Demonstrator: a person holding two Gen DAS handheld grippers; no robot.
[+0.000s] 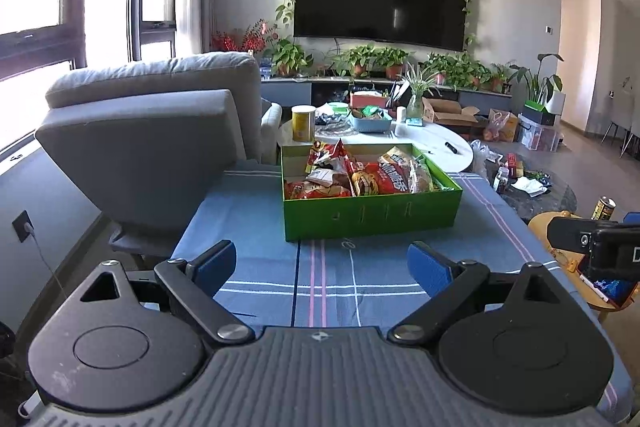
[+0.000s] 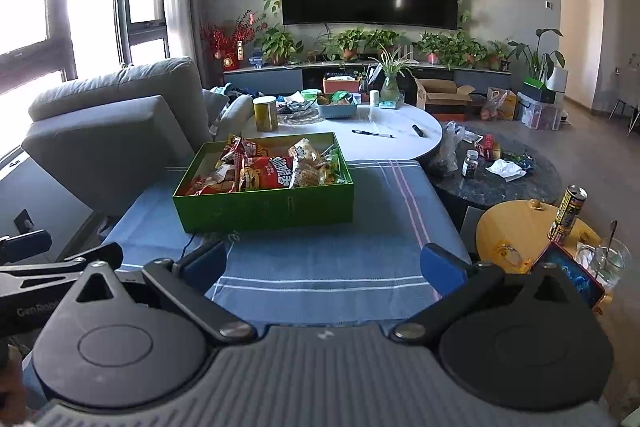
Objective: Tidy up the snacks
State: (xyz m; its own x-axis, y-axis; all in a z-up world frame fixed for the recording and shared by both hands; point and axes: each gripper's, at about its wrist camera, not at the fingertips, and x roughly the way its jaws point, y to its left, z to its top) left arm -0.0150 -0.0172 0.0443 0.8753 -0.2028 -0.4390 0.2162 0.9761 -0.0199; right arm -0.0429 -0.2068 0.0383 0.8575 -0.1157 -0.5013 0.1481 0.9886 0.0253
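Note:
A green box (image 1: 372,215) stands on the blue plaid tablecloth (image 1: 256,227), filled with several snack packets (image 1: 360,175), mostly red and orange. It also shows in the right wrist view (image 2: 272,209) with its snack packets (image 2: 272,169). My left gripper (image 1: 322,265) is open and empty, above the cloth just in front of the box. My right gripper (image 2: 324,263) is open and empty, in front of the box and a little to its right. Part of the right gripper's body (image 1: 600,247) shows at the right edge of the left wrist view.
A grey armchair (image 1: 152,123) stands left of the table. A white round table (image 2: 384,139) behind holds a yellow canister (image 2: 265,113), a blue basket (image 2: 338,105) and pens. A dark round table (image 2: 504,179) and a yellow stool (image 2: 520,231) with a can (image 2: 568,215) are right.

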